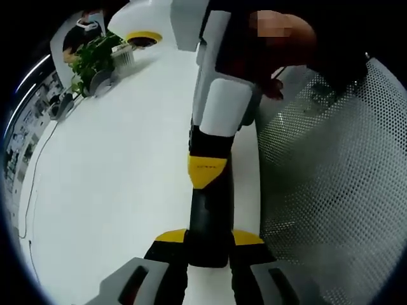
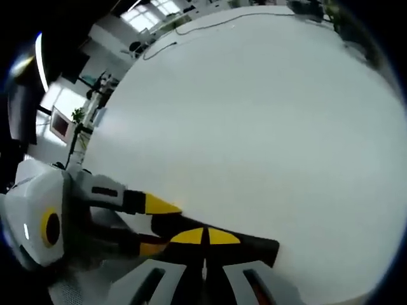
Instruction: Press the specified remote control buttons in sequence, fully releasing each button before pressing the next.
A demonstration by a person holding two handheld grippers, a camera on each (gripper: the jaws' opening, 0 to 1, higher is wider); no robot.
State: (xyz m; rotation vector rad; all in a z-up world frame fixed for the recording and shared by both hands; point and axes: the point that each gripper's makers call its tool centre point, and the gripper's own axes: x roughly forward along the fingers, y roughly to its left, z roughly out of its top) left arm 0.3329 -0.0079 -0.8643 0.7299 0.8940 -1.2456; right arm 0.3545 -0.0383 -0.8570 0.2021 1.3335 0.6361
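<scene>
My left gripper (image 1: 208, 240) clamps the slim black plastic remote control (image 1: 208, 210) near the white table's (image 1: 114, 178) edge. My right gripper (image 2: 205, 237), jaws closed together, touches the remote's top face.

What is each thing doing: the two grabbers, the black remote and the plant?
left gripper: shut on the remote's sides.
right gripper: jaws shut, tips against the remote.
remote: clamped at one end.
plant: upright in its pot.

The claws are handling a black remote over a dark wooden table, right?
Not quite. The table is white, not dark wood, as the right gripper view shows. The remote is black, as you said.
</scene>
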